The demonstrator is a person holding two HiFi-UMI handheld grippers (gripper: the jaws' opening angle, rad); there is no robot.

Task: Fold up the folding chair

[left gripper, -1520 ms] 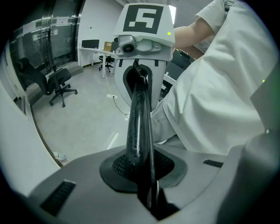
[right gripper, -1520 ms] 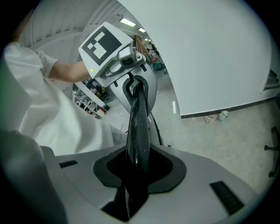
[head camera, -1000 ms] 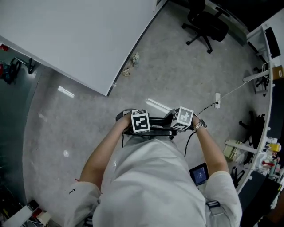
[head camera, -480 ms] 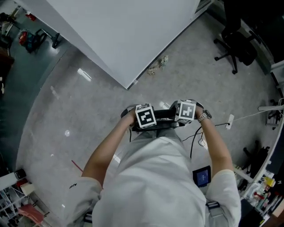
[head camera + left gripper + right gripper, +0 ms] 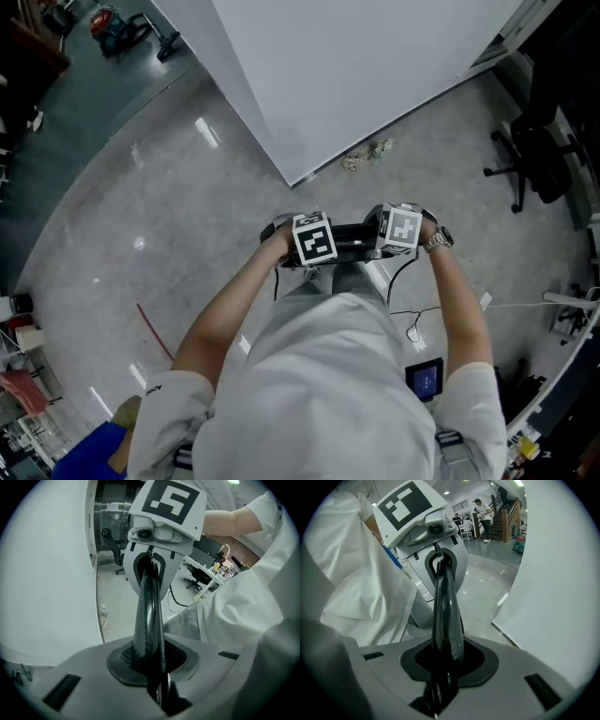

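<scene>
- The left claw [image 5: 150,660] is closed narrow on a black bar of the chair [image 5: 149,602].
- The right claw [image 5: 443,656] is clamped on the same bar, facing the left one.
- In the head view the chair is held between both claws, close to the person's waist and above the grey floor [image 5: 169,234].
- Little of the chair shows beyond the bar.

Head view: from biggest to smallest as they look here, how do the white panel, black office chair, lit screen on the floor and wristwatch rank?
1. white panel
2. black office chair
3. small lit screen
4. wristwatch, which looks only a little smaller than the screen; it sits nearer the camera, so that last pair is unsure.
</scene>
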